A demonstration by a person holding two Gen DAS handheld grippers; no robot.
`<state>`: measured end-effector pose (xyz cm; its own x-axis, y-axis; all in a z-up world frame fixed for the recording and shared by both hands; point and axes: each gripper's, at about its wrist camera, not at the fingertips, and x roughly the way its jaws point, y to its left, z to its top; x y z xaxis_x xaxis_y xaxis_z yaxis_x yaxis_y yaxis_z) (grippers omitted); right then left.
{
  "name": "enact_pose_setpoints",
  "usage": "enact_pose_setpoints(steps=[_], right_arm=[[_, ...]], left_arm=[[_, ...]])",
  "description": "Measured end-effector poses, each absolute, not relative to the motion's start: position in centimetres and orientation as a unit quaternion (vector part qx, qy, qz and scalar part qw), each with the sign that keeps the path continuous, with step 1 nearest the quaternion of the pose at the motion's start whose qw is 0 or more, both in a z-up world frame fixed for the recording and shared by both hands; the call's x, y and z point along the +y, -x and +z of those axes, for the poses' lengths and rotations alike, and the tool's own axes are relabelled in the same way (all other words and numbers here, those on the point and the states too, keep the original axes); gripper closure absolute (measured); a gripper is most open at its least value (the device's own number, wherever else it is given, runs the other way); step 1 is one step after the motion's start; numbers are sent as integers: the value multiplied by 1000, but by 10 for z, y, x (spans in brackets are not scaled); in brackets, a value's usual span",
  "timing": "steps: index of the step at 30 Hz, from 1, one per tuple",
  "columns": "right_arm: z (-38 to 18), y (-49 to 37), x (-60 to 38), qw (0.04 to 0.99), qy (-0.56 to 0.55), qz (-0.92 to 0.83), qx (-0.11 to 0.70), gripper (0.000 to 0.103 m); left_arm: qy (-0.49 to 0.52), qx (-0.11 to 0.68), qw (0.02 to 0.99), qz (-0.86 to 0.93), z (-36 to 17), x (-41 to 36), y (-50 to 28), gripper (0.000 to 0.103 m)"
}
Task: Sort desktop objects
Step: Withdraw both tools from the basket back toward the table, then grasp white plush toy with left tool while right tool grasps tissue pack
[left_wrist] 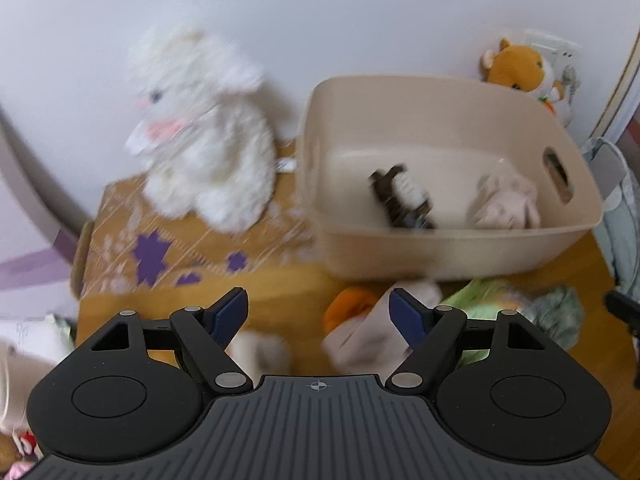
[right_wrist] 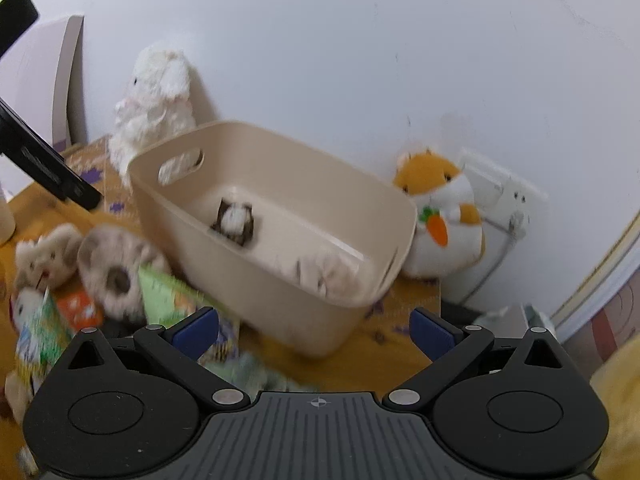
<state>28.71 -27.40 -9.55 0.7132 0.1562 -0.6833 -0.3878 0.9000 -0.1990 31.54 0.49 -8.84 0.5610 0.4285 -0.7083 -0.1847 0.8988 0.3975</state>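
Looking along the left gripper point(left_wrist: 318, 312), I see its blue pads spread wide and empty above the wooden desk point(left_wrist: 280, 292). Ahead sits the beige plastic bin point(left_wrist: 440, 248), holding a dark brown bottle point(left_wrist: 402, 196) and a pale crumpled cloth point(left_wrist: 506, 200). A white plush lamb point(left_wrist: 204, 128) sits left of it against the wall.

From the right gripper point(right_wrist: 314, 332), also parted and holding nothing, the bin point(right_wrist: 280, 280) lies just ahead. An orange hamster plush point(right_wrist: 444, 220) stands just beside its far corner, while small plush toys point(right_wrist: 108, 268) and green packets point(right_wrist: 168, 296) clutter the desk to the left.
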Motion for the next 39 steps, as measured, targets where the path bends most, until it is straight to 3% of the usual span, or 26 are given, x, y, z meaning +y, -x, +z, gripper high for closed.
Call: enact_pose_setpoints(steps=[14, 39], right_arm=[[-143, -239, -292, 883, 147, 139, 423, 0], [-205, -232, -261, 850, 148, 137, 486, 0]], left_arm=[[-127, 490, 831, 231, -114, 73, -267, 24], [-121, 561, 790, 215, -172, 105, -285, 24]])
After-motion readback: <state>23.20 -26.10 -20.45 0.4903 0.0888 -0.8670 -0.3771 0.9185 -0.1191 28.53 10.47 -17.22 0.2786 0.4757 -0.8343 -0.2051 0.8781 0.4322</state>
